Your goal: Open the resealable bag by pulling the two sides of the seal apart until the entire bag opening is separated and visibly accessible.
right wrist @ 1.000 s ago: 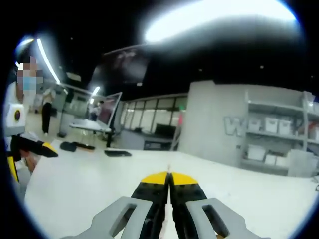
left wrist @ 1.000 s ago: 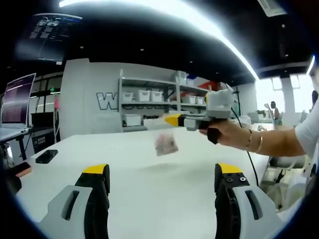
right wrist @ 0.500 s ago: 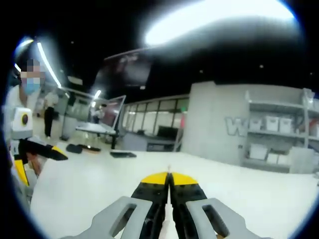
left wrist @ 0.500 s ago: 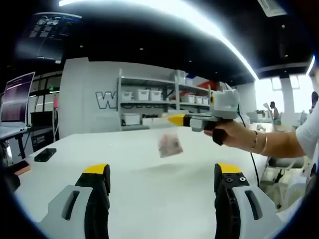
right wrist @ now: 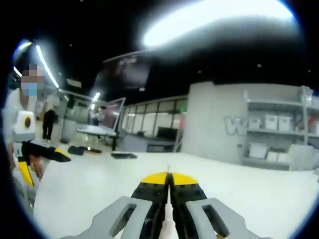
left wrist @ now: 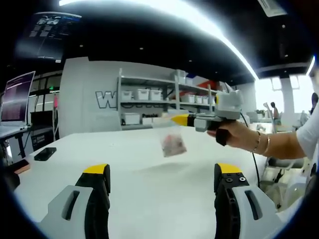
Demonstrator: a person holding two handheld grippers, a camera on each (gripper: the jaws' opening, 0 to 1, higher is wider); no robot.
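your left tongs (left wrist: 162, 186) stand wide apart over the white table (left wrist: 149, 199), with nothing between the two yellow-tipped arms. ahead of them, past the middle of the table, your right tongs (left wrist: 174, 119) come in from the right side, held level in your hand (left wrist: 232, 137), with a bracelet on the wrist behind it. their yellow tip is closed on the top edge of the bag (left wrist: 172, 144), which hangs free below the tip, clear of the table and tilted a little. the bag is see-through with something pinkish inside; it is too blurred to tell whether the seal is parted. its faint shadow lies on the table beneath it.

in the right gripper view your right tongs (right wrist: 169, 180) are pressed together, yellow tips meeting, and a pale sliver of the bag (right wrist: 168, 231) shows low between the arms. far to the left of them your left tongs (right wrist: 60, 155) show as a dark arm with a yellow tip, well apart from the bag.

beyond the table, ahead of the left tongs, stands a shelf (left wrist: 149, 102) with white bins. a phone (left wrist: 45, 154) lies on the table to the left of the left tongs, and a monitor (left wrist: 17, 99) stands beyond it.
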